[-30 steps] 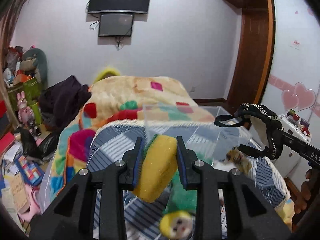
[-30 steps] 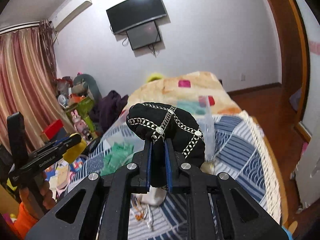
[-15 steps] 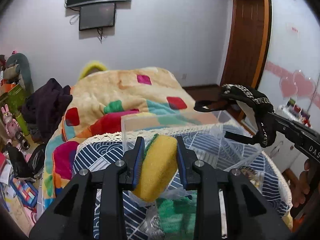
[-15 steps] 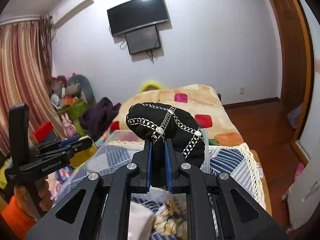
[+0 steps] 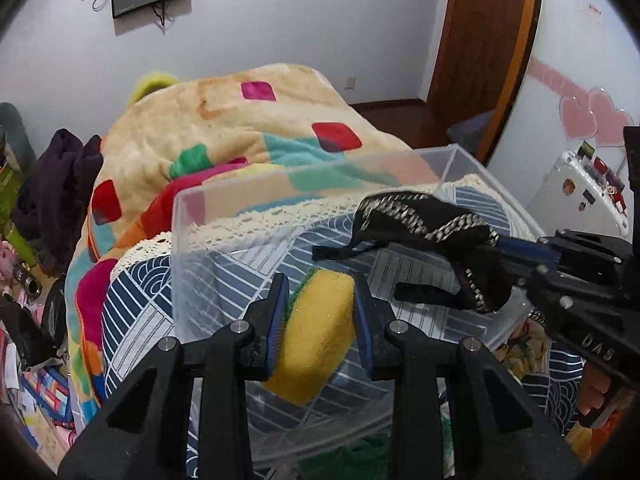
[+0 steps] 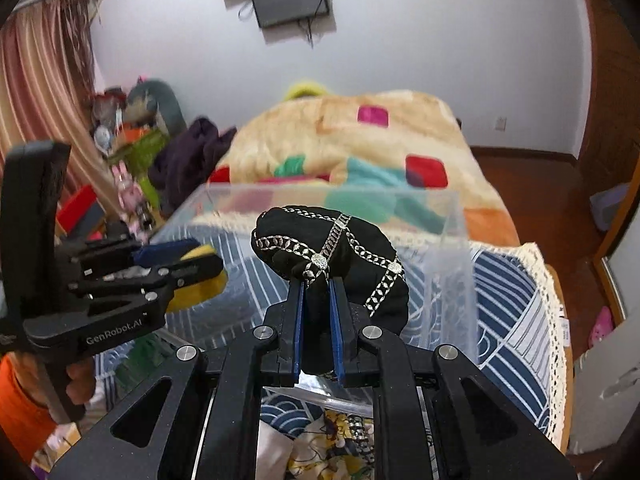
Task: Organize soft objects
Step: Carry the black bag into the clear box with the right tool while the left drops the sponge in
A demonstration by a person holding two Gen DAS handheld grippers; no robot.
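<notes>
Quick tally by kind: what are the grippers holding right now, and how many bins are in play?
Sponges: 1, the yellow sponge in the left gripper.
Black studded caps: 1, the black cap in the right gripper.
Clear plastic bins: 1, the clear bin.
Total: 3.

We see a yellow sponge (image 5: 316, 332) with a green backing held over the clear plastic bin (image 5: 192, 240); right of it hangs a black chain-trimmed cap (image 5: 432, 232).

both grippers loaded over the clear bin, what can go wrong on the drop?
1. The black hat trails loose straps; on release they may drape over the clear bin wall or snag the right gripper.
2. The left gripper with the yellow sponge works close beside the right one, so they could collide.
</notes>
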